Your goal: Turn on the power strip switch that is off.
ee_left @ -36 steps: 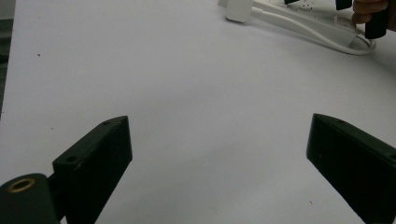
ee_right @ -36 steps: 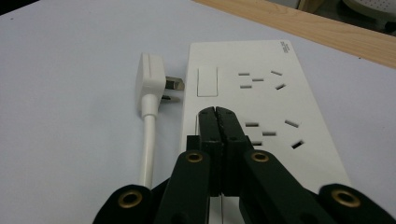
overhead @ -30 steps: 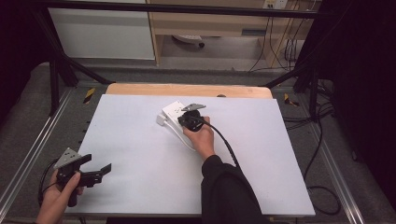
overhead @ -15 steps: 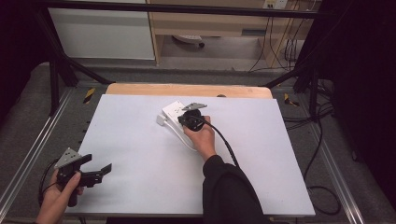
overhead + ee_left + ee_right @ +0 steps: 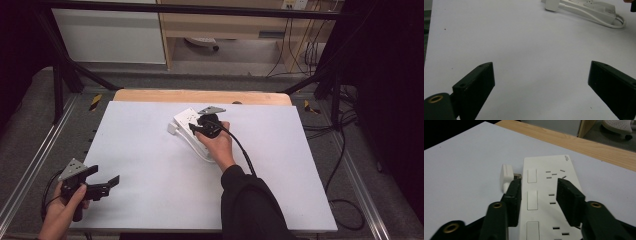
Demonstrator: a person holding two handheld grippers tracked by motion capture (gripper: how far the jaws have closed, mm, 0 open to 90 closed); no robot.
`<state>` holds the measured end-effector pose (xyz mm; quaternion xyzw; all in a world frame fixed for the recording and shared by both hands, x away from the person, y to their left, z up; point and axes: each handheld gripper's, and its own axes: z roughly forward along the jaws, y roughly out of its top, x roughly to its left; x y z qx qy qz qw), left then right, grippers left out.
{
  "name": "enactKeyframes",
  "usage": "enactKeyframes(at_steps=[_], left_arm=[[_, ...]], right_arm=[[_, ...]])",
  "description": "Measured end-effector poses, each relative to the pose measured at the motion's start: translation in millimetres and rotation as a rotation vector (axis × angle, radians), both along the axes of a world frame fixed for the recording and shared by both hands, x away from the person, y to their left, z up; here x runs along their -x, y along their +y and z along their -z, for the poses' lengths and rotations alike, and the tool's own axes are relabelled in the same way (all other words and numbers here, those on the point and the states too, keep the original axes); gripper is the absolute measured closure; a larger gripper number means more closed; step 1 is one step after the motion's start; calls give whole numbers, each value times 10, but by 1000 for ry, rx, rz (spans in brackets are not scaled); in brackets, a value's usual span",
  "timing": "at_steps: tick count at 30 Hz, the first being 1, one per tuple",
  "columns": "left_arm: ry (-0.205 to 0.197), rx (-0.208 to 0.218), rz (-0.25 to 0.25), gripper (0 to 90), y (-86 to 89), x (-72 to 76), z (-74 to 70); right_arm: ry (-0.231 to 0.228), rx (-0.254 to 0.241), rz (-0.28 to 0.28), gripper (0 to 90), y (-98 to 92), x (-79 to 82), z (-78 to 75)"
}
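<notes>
A white power strip lies flat on the white table, past its middle. Its white cable loops toward me and ends in a white plug lying beside the strip's left edge. My right gripper hovers low over the strip; its jaws have just been opening and now stand apart above the strip's switches and sockets, pressing on nothing. My left gripper rests at the near left corner, wide open over bare table, with the strip far ahead of it.
A wooden strip runs along the table's far edge. Metal frame rails flank both sides. Black cables lie on the floor at the right. The right gripper's own cable trails back along the forearm.
Both hands stay about where they were. The right gripper's dark jaw tips look slightly more spread over the power strip than before.
</notes>
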<state>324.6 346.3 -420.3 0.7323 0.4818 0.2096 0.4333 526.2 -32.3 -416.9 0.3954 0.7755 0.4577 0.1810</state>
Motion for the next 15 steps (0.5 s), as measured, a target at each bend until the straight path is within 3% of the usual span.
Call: enactKeyframes(at_steps=[4,15], left_arm=[[0,1,1,70,0,-1,1],[3,-4,5,71,-9,-2,6]], right_arm=[[16,-20,10,387,-31,-1,-72],[21,11,11,152,-109,70,-232]])
